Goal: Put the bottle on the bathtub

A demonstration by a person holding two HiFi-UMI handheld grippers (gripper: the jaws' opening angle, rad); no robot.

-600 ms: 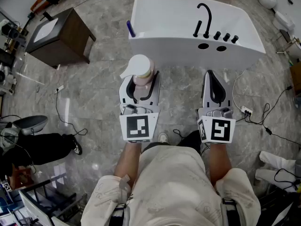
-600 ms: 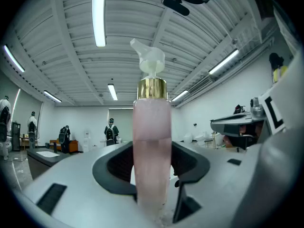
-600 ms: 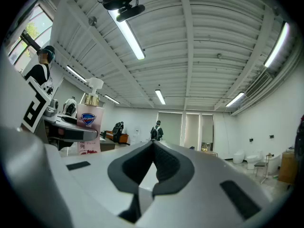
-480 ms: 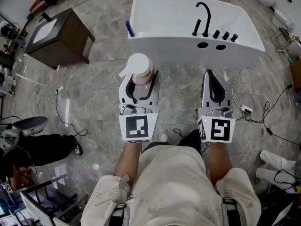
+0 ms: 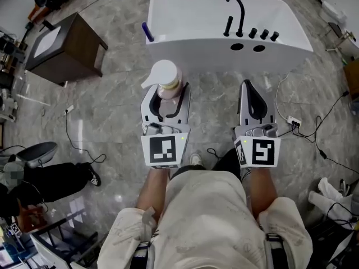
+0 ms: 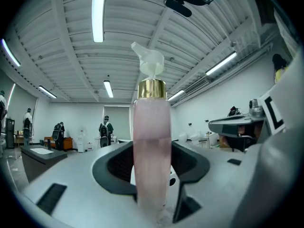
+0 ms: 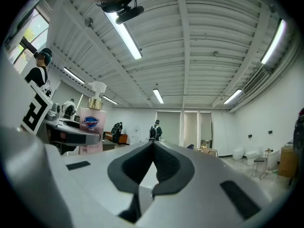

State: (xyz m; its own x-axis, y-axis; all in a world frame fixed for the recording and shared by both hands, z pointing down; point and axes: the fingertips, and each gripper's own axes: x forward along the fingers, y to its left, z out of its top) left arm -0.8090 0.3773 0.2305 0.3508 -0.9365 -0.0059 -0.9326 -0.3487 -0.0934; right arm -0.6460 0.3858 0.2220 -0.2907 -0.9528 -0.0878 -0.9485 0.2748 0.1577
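A pink pump bottle [image 5: 166,84] with a white pump head and gold collar stands upright between the jaws of my left gripper [image 5: 166,102], which is shut on it. In the left gripper view the bottle [image 6: 151,146] fills the middle, jaws pressed on both sides. From the right gripper view the same bottle [image 7: 90,127] shows at the left. My right gripper [image 5: 255,97] is shut with nothing in it, its jaw tips meeting [image 7: 153,146]. The white bathtub [image 5: 190,21] with a black tap [image 5: 235,15] lies just ahead of both grippers.
A dark wooden cabinet [image 5: 61,46] stands at the far left. Cables and a power strip [image 5: 293,122] lie on the marble floor to the right. A black bag [image 5: 50,178] rests at the left. A purple item [image 5: 147,31] sits on the tub's left rim.
The bathtub has drawn slightly nearer and higher in the head view as the person moved forward; both grippers keep their pose and the bottle stays held.
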